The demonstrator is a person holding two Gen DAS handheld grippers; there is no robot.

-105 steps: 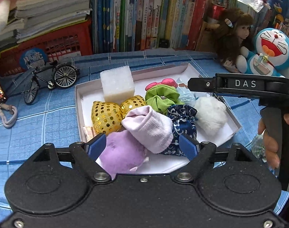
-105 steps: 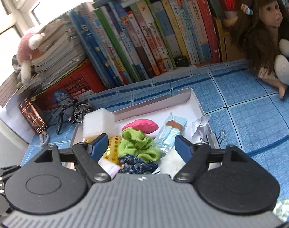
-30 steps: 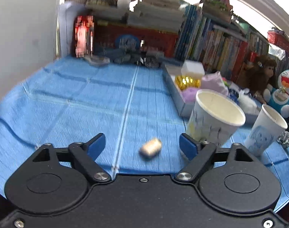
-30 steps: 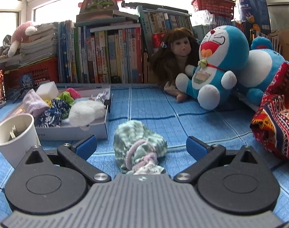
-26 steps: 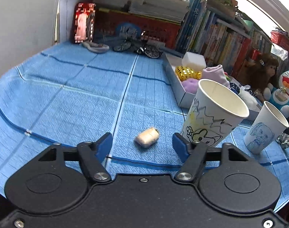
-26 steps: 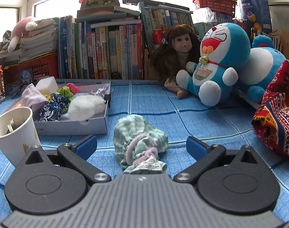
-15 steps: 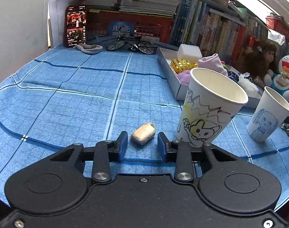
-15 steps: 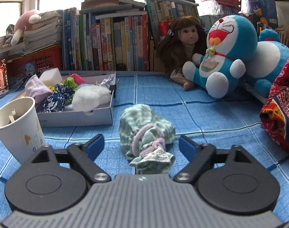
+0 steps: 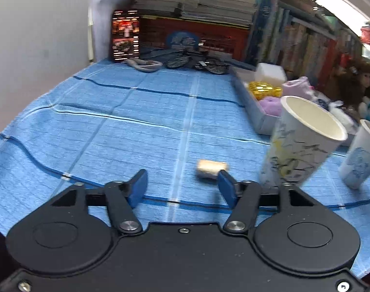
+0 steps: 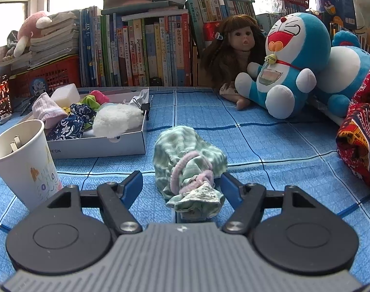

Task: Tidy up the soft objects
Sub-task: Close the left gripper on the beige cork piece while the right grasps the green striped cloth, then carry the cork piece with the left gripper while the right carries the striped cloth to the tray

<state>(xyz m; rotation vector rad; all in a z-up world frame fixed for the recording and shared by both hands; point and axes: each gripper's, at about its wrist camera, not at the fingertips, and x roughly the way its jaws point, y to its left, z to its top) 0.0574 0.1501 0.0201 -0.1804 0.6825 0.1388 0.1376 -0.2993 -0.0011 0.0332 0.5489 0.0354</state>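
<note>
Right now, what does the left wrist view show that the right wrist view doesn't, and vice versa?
Left wrist only: a small tan roll on the blue cloth by the right tip of the open left tongs, a toy bicycle at the back, and a second paper cup.

Right wrist only: a green striped cloth bundle between the open right tongs, and a blue plush cat.

Both: the white tray of soft items, a doll, the red basket.

A rolled sock [image 10: 188, 163] lies on the cloth [image 10: 270, 146] right of the box [image 10: 126, 143], a cup [image 10: 27, 163] before it
</note>
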